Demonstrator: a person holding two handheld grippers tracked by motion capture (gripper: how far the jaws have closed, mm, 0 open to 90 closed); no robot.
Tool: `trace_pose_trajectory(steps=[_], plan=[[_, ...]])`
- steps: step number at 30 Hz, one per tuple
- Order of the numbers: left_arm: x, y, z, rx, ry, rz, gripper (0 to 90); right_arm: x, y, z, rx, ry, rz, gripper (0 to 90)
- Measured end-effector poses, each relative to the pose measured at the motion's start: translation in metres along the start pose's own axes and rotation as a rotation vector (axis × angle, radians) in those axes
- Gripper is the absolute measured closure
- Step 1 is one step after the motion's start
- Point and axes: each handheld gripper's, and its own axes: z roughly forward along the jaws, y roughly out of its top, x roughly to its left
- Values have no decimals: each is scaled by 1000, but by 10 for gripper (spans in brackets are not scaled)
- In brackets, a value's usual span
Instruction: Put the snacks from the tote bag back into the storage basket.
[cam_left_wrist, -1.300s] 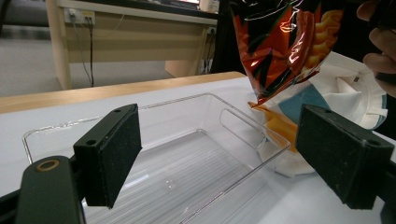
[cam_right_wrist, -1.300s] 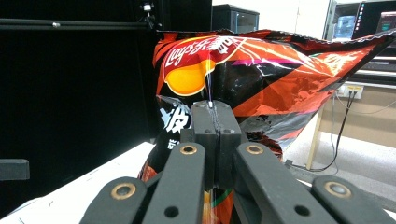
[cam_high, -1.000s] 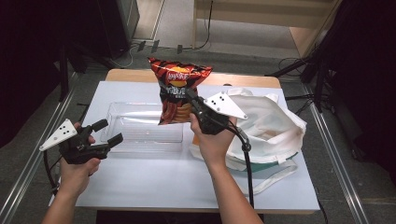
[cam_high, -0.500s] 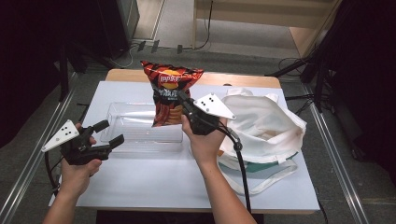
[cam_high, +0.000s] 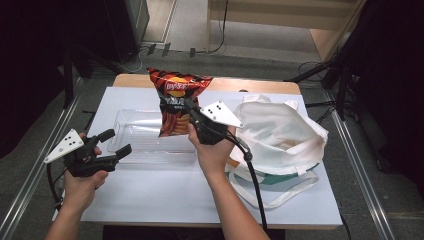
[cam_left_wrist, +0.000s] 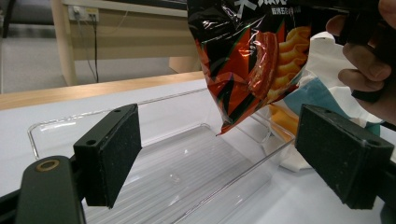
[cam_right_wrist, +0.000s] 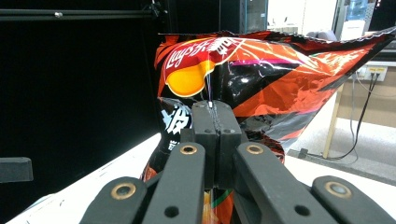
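Chip bag (cam_high: 176, 102): red/orange, hanging upright in the air over the right end of the clear plastic bin (cam_high: 145, 137), pinched by the right gripper (cam_high: 189, 107). In the right gripper view the two black jaws sit pressed together with a fold of the bag's (cam_right_wrist: 261, 70) back seam clamped between them; the bag rises above the jaws, logo upright. The grip sits on the bag's right edge, about mid-height, at 3 o'clock of the bag in the high view.

In the left gripper view the bag's (cam_left_wrist: 252, 65) bottom corner hangs above the bin's (cam_left_wrist: 187, 168) floor, not touching it, near the bin's far right wall. Whether the corner is below the rim line I can't tell.

Left gripper (cam_high: 116, 142): jaws spread wide, nothing between them. It's held near the bin's left end, at 8 o'clock of the bin, pointing along the bin toward the bag. In its own view the pads (cam_left_wrist: 114, 154) frame the bin's open interior. It's well apart from the bag.

White cloth tote (cam_high: 280, 135) lies slumped on the table (cam_high: 165, 195) at 3 o'clock of the bin, just beside it, with its straps trailing toward the table's near edge. The right hand (cam_high: 212, 150) is between bin and tote.

The bin sits lengthwise across the table's middle-left.
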Motion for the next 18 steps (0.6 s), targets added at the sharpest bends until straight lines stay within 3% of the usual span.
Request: trace_pose_trajectory(steps=[18], plan=[[6, -3, -9, 0, 34, -5, 149, 10, -12, 16, 20, 17, 7, 900]])
